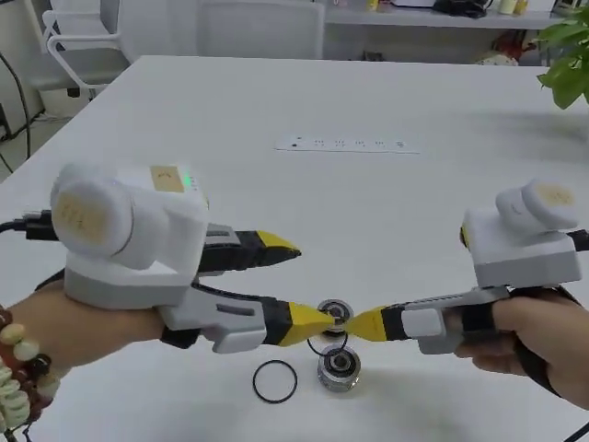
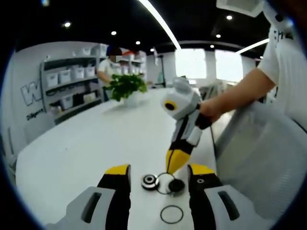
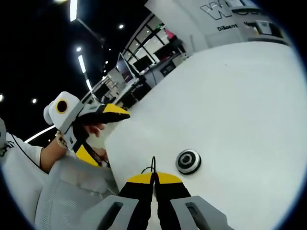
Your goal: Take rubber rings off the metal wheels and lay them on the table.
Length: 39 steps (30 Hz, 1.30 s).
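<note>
While left gripper (image 2: 159,170) fingers (image 2: 117,176) gape, right gripper (image 3: 153,177) fingers (image 3: 165,179) clamp a thin black rubber ring (image 3: 153,164).

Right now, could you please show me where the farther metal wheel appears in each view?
Head view: farther wheel, low centre, left of right gripper.
Left gripper view: wheel low between its jaws.
Right gripper view: wheel right of its jaws.
Shared landmark: that gripper, shut on a rubber ring.
</note>
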### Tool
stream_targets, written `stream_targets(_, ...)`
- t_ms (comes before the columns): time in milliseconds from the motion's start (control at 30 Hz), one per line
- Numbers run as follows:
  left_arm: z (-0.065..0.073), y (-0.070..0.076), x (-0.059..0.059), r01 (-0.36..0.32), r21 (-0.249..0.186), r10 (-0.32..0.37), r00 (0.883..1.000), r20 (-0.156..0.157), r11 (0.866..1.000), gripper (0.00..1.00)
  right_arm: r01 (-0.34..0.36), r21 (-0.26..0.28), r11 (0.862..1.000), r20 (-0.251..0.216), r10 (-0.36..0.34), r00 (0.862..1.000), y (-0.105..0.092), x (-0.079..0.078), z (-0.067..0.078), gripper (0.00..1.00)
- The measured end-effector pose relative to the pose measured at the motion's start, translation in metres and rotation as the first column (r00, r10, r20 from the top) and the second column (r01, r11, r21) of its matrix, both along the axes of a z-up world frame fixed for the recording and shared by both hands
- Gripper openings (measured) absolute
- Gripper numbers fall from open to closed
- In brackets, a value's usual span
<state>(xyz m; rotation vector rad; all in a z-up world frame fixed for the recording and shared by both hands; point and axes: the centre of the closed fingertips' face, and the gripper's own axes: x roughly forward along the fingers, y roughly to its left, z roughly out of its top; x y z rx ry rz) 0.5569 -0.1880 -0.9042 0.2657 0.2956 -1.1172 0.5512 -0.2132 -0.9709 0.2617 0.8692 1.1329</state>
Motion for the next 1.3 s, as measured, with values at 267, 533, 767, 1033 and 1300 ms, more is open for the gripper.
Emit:
stream_targets(267,0.011,0.031,-0.001,-0.103,-0.071,0.101,0.994,-0.029,0.992,0.52,-0.014,0.027,1.0,0.006,0.014,1.0,0.008,-0.002,0.006,0.0)
stream_targets(533,0.015,0.054,-0.016,-0.134,-0.068,0.132,0.991,-0.033,0.989,0.61,-0.048,0.058,0.997,-0.004,0.048,0.999,0.024,-0.011,0.009,0.0)
stream_targets(767,0.009,0.064,-0.033,-0.143,-0.074,0.138,0.988,-0.065,0.987,0.63,-0.097,0.038,0.995,-0.012,0.098,0.995,0.033,-0.021,0.001,0.0)
stream_targets(1033,-0.013,0.072,-0.048,-0.166,-0.046,0.16,0.981,-0.111,0.985,0.63,-0.131,0.005,0.991,-0.015,0.131,0.991,0.037,-0.03,-0.008,0.0)
stream_targets(1300,-0.028,0.073,-0.055,-0.172,-0.034,0.166,0.976,-0.142,0.985,0.61,-0.16,-0.071,0.985,0.005,0.16,0.987,0.036,-0.033,-0.024,0.0)
